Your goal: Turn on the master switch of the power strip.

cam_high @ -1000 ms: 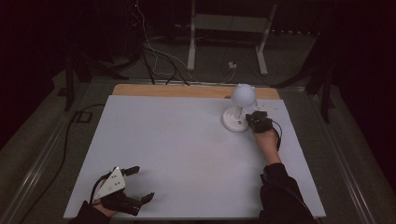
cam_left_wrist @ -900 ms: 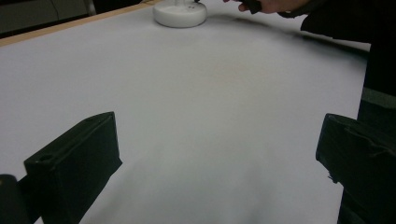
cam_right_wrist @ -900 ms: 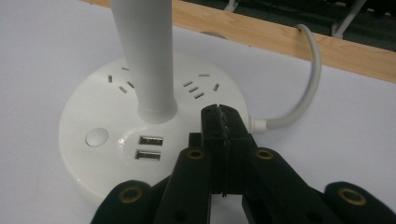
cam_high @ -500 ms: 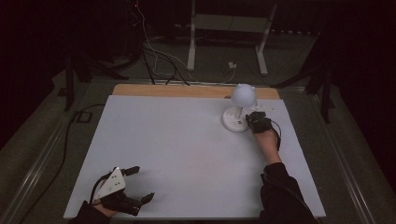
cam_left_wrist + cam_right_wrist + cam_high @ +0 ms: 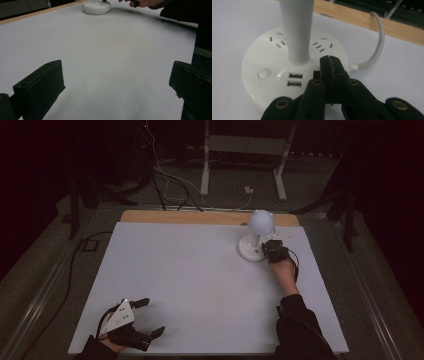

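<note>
Desk lamp (image 5: pixel 256 237) with a round white base (image 5: pixel 274 75), standing on the white table (image 5: pixel 190 285) near its far right corner, just in front of the wooden edge (image 5: pixel 180 216). The base carries socket slots, two USB ports (image 5: pixel 295 80) and a round button (image 5: pixel 264 73); a white stem (image 5: pixel 297 30) rises from its middle, and a white cord (image 5: pixel 374 50) leaves it toward the table's far edge.

Right gripper (image 5: pixel 329 62): jaws pressed together with nothing between them, tips over the top of the base, just to the right of the stem; whether they touch the surface is hard to judge from this angle. In the high view this gripper (image 5: pixel 274 251) sits just beside the lamp base, at the end of an outstretched forearm.

Left gripper (image 5: pixel 145 317): jaws spread wide and empty, near the front left corner of the table, well apart from the lamp.
</note>
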